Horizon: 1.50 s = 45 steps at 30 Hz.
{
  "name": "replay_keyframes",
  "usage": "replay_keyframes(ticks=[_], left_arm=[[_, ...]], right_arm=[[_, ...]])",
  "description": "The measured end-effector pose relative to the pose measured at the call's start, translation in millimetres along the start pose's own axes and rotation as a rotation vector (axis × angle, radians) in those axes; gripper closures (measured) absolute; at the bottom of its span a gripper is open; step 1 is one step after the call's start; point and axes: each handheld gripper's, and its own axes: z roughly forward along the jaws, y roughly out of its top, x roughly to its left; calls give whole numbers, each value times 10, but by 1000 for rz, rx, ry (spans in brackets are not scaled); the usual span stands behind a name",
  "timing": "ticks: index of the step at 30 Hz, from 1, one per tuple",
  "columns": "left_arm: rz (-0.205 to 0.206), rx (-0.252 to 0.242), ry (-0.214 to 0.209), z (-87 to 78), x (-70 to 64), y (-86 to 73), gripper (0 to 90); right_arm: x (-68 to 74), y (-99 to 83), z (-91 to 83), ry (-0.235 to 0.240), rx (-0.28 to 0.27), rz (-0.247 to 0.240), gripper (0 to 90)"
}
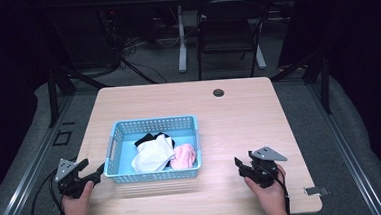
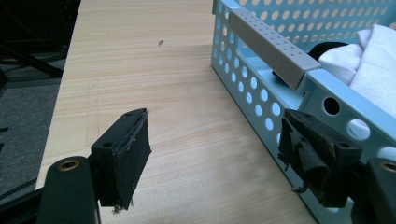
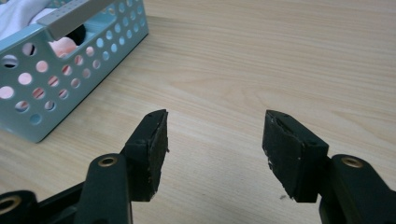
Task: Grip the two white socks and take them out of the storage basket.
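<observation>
High view: both tools, left (image 1: 93, 169) and right (image 1: 240, 165), were held agape; the light, stiff perforated blue plastic basket (image 1: 155, 176) was judged best gripped by its rim.

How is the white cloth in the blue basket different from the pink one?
The white cloth is bigger and lies in the middle of the basket, while the pink cloth is smaller and sits bunched at the right end. The white cloth partly covers a black cloth; the pink cloth lies beside them. Both are crumpled inside the same basket, and neither gripper touches them.
</observation>
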Motion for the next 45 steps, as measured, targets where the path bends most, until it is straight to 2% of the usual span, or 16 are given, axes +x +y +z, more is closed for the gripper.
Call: replay_keyframes(ticks=[3,8,19,27,37,39,41,45], left_arm=[[-3,-1,1,2,4,-1,246],[-3,-6,-1,2,-2,-4,246],[-2,-10,-7,-21,1,-6,246],[-9,-14,0,-36,13,-9,246],[-11,-19,-2,-41,13,-8,246],[-11,-16,-3,-39,13,-7,246],[-11,-16,-2,-37,12,-8,246],[-11,-16,-2,-39,16,-8,246]], right_arm=[[-45,4,-8,-2,-19,27,412],[-40,-1,-14,0,-25,34,413],[23,29,1,21,-46,7,383],[83,77,5,40,-34,-24,368],[156,255,-56,62,-16,-34,407],[172,294,-57,78,-15,-15,413],[197,342,-51,94,-19,-5,389],[266,432,-30,108,-25,-12,276]])
